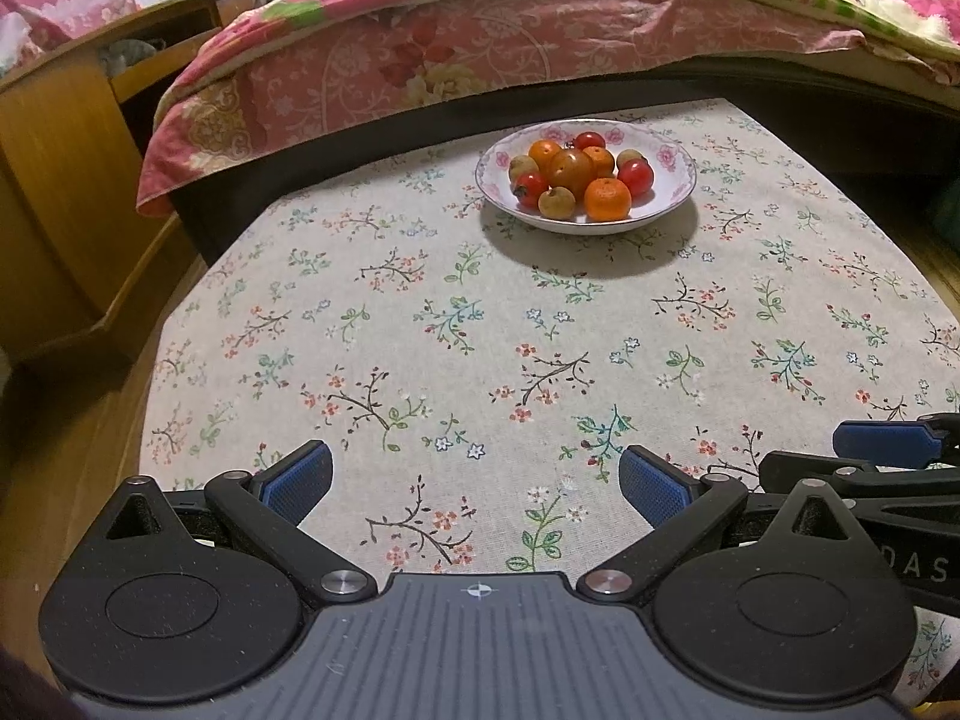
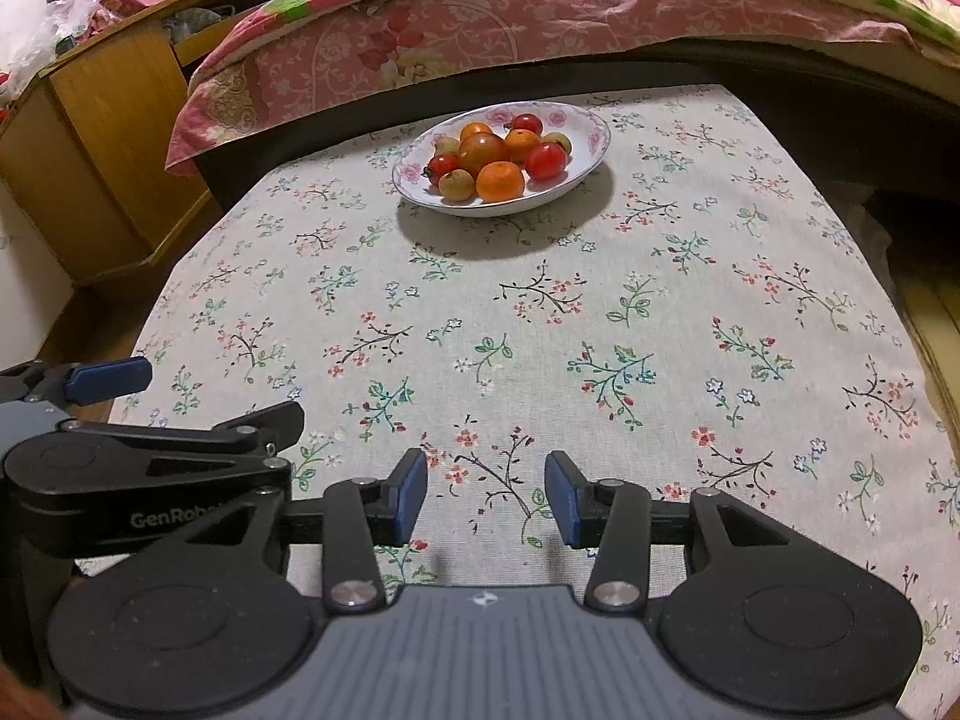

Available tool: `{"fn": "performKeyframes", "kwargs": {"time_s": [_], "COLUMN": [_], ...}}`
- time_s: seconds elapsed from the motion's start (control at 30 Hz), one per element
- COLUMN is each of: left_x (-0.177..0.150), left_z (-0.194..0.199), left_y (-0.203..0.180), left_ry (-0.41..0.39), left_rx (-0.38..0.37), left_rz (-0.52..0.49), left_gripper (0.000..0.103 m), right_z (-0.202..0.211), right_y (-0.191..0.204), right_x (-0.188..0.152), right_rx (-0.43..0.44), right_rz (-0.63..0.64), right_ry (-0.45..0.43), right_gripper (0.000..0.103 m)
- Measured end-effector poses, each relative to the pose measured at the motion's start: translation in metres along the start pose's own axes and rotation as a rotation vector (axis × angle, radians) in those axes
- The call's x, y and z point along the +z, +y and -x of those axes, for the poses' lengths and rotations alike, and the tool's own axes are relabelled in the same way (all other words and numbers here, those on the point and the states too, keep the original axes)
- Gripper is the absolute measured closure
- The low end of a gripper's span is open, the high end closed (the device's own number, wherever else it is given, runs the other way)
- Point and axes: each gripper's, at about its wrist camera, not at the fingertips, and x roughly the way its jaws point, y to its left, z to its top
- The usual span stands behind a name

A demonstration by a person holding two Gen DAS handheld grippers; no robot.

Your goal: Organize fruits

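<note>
Left hand-held gripper (image 1: 477, 483) spread wide, empty, low over near edge of bench (image 1: 420, 312). Right hand-held gripper (image 2: 486, 495) narrower but parted, empty, just beside it. Fruits (image 1: 573, 177) heaped in floral dish (image 1: 672, 165) at far side, near bed (image 1: 480, 54). Risk: round fruit rolling off heap when neighbour pulled; hard squeeze bursting tomatoes.
</note>
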Motion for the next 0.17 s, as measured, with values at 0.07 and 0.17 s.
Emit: {"fn": "performKeyframes", "kwargs": {"time_s": [0.07,0.17], "left_x": [0.0,0.0], "left_z": [-0.0003,-0.0003], "left_y": [-0.0001,-0.0002], "left_ry": [0.002,0.004], "left_rx": [0.0,0.001], "left_rz": [0.001,0.0], "left_gripper": [0.0,0.0], "right_z": [0.0001,0.0001], "right_y": [-0.0001,-0.0002], "right_x": [0.0001,0.0004], "right_rx": [0.0,0.0], "right_rz": [0.0,-0.001], "right_ry": [0.001,0.002], "right_gripper": [0.059,0.059]}}
